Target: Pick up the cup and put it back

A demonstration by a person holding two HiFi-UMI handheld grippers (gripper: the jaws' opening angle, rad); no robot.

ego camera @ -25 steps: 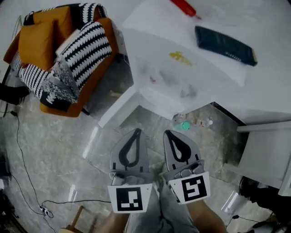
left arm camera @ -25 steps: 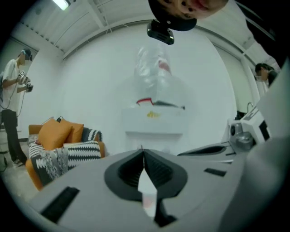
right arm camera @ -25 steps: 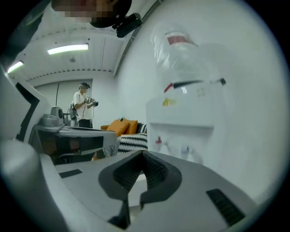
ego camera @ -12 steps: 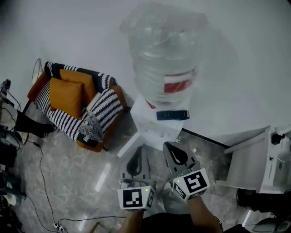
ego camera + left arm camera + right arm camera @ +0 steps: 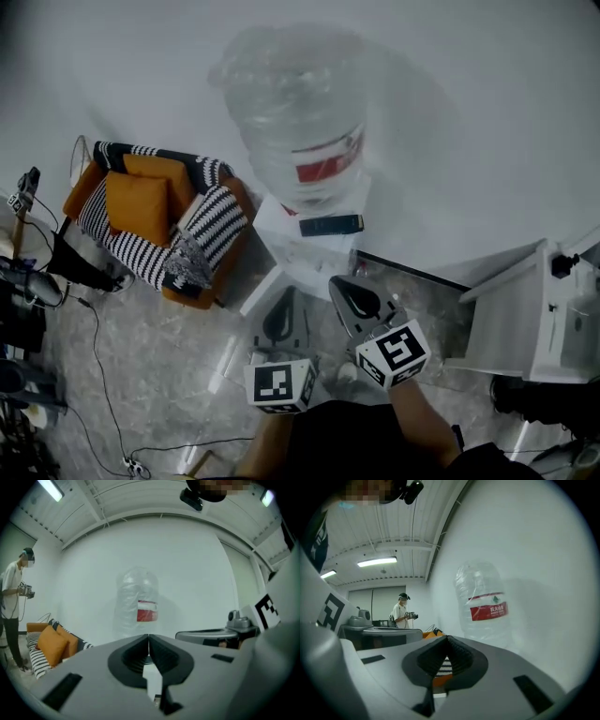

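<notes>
No cup shows in any view. A white water dispenser (image 5: pixel 305 251) stands by the wall with a big clear bottle (image 5: pixel 295 117) on top, red label facing me, and a dark flat object (image 5: pixel 330 225) lying on its top. The bottle (image 5: pixel 139 604) also shows ahead in the left gripper view, and the bottle (image 5: pixel 483 604) in the right gripper view. My left gripper (image 5: pixel 287 294) and right gripper (image 5: pixel 339 283) hang side by side in front of the dispenser, pointing at it. Both are shut with nothing between them: the left gripper (image 5: pixel 148 636) and the right gripper (image 5: pixel 447 638) have their pads together.
An orange armchair (image 5: pixel 141 202) with striped blankets stands left of the dispenser. A white table (image 5: pixel 520 314) is at the right. Cables (image 5: pixel 103 375) trail over the grey floor at the left. A person (image 5: pixel 11 606) stands far off beyond the armchair.
Both grippers have risen and the view has pulled back and up: the dispenser top that filled the picture is now small, and the bottle above it has come into view. Both stay shut.
</notes>
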